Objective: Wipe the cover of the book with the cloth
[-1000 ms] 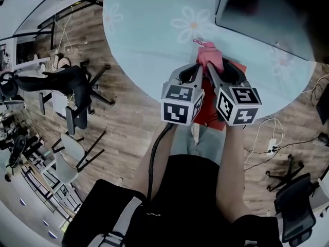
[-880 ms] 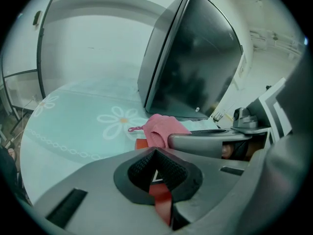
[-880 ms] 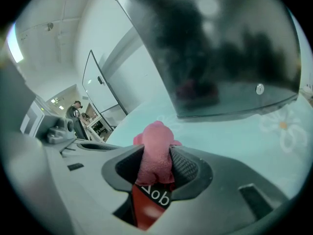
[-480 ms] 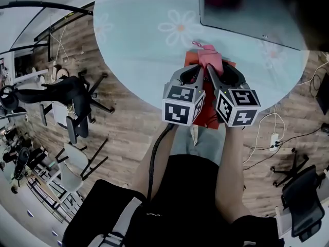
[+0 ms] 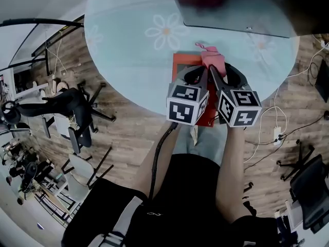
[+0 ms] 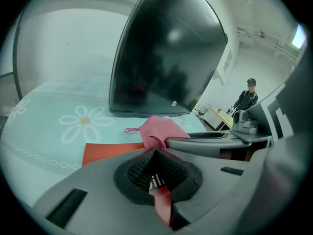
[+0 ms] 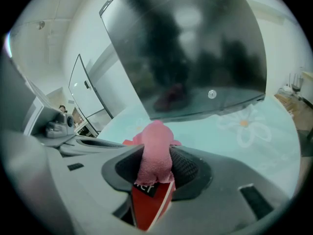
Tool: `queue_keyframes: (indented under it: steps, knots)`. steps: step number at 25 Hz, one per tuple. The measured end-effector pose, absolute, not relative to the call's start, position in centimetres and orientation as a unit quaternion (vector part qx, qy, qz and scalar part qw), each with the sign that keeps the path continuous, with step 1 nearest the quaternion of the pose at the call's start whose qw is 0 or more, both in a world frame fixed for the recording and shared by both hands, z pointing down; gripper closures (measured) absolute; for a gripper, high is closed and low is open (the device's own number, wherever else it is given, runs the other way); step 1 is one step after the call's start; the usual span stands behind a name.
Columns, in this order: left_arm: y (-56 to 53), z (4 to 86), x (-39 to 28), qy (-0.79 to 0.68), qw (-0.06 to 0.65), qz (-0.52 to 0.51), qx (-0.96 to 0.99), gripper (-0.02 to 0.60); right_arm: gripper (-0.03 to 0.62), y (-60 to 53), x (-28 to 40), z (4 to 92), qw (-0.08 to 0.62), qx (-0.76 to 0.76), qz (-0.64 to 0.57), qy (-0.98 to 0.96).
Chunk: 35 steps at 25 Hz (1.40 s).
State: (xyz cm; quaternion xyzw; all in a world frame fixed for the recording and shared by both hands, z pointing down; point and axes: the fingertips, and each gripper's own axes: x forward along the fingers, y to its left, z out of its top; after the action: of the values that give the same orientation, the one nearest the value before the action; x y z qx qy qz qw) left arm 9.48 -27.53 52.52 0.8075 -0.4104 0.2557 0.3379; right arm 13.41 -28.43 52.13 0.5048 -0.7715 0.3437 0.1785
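A red book point(image 5: 181, 64) lies at the near edge of the round pale-blue table point(image 5: 128, 50). My left gripper point(image 5: 199, 76) is shut on the book's near edge; the red cover point(image 6: 110, 153) runs out ahead of its jaws. A pink cloth point(image 5: 212, 59) sits bunched on the cover. My right gripper point(image 5: 219, 71) is shut on the cloth point(image 7: 155, 153), which rests on the red book point(image 7: 149, 204) below it. The two grippers sit side by side, almost touching. From the left gripper view, the cloth point(image 6: 159, 130) shows beside the right gripper's arm point(image 6: 210, 141).
A large dark monitor point(image 5: 231, 4) stands at the back of the table, close behind the book. Daisy prints point(image 5: 164, 32) mark the tablecloth. Office chairs point(image 5: 72, 94) and cables point(image 5: 272, 133) are on the wooden floor around the table. The person's legs are below.
The head view has shifted, so the table sits further left. More of the red cover shows left of the left gripper. Both grippers keep their holds on book and cloth.
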Motion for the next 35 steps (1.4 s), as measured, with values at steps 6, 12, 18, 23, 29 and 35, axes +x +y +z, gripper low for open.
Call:
queue_keyframes:
  steps: [6, 12, 18, 23, 29, 35]
  knots:
    - [-26.5, 51.9, 11.5, -0.384, 0.342, 0.252, 0.819, 0.569, 0.431, -27.6, 15.9, 51.7, 0.167, 0.526, 0.348, -0.758]
    - [-26.7, 51.2, 9.4, -0.402, 0.339, 0.241, 0.816, 0.569, 0.431, -27.2, 16.5, 50.7, 0.154, 0.541, 0.343, -0.752]
    - [-26.2, 50.8, 5.5, -0.431, 0.345, 0.226, 0.802, 0.569, 0.431, -27.1, 12.0, 49.3, 0.143, 0.510, 0.334, -0.780]
    - [-25.4, 50.5, 1.4, -0.460, 0.349, 0.213, 0.788, 0.569, 0.431, -26.4, 7.3, 49.1, 0.157, 0.476, 0.324, -0.802]
    - [-24.0, 50.9, -2.5, -0.486, 0.359, 0.203, 0.770, 0.569, 0.431, -25.1, 3.0, 49.9, 0.194, 0.442, 0.307, -0.820]
    - [-22.8, 51.9, -4.3, -0.492, 0.369, 0.203, 0.762, 0.569, 0.431, -24.0, 0.2, 51.6, 0.213, 0.424, 0.312, -0.823]
